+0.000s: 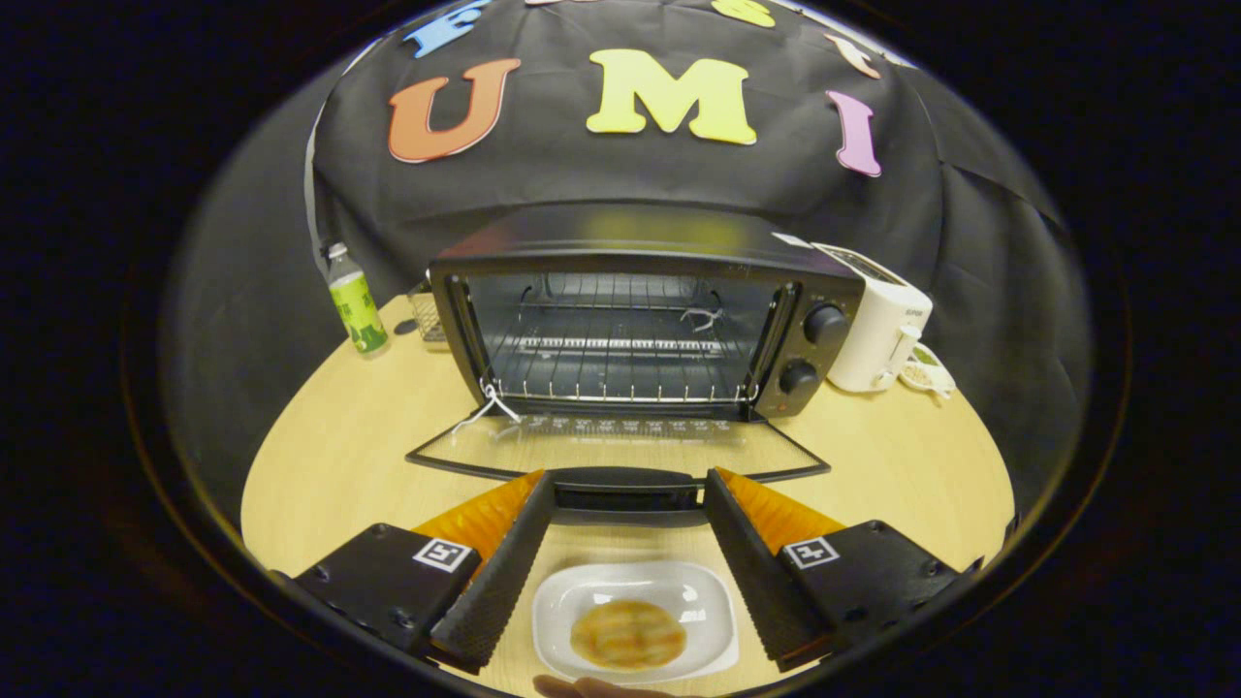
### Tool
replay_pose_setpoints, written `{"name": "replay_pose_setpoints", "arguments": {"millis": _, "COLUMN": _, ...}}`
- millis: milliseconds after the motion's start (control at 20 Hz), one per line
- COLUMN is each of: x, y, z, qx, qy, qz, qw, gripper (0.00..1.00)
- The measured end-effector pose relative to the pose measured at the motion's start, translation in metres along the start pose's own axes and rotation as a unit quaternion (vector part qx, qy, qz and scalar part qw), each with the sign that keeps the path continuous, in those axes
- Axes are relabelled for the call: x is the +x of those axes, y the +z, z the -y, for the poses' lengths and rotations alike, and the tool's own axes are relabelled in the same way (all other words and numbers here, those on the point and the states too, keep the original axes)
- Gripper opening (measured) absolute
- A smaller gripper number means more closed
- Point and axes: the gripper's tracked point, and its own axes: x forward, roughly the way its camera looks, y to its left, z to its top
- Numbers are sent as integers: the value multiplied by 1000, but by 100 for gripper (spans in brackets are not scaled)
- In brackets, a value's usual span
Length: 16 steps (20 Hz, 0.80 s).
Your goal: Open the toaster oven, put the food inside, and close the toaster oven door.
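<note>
The black toaster oven (pixel 640 320) stands on the wooden table with its glass door (pixel 620 448) folded down flat toward me, handle (pixel 625 482) nearest the fingers. The wire rack (pixel 620 364) inside is bare. My gripper (pixel 628 485) is open, its fingertips wide apart on either side of the door handle, touching nothing. Below and between the fingers lies a white plate (pixel 635 620) with a round golden flatbread (pixel 628 635) on it. A fingertip of a person (pixel 582 686) shows at the plate's near rim.
A green-labelled bottle (pixel 355 301) stands left of the oven, with a small wire basket (pixel 427 312) beside it. A white toaster (pixel 877 330) sits to the oven's right, a small item (pixel 926 373) beyond it. Two knobs (pixel 812 349) are on the oven's right panel.
</note>
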Motion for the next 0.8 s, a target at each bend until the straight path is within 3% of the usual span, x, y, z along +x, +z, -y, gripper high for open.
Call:
{"name": "replay_pose_setpoints", "arguments": {"millis": 250, "x": 22, "y": -43, "z": 2, "qx": 18, "qy": 3, "qz": -65, "qw": 998, "gripper": 100}}
{"name": "replay_pose_setpoints", "arguments": {"millis": 350, "x": 36, "y": -41, "z": 0, "qx": 7, "qy": 2, "qz": -50, "qw": 999, "gripper": 100}}
{"name": "replay_pose_setpoints", "arguments": {"millis": 550, "x": 17, "y": -44, "z": -1, "qx": -32, "qy": 8, "qz": -44, "qw": 999, "gripper": 100}}
{"name": "replay_pose_setpoints", "arguments": {"millis": 800, "x": -16, "y": -49, "z": 5, "qx": -30, "qy": 13, "qz": -5, "qw": 999, "gripper": 100}}
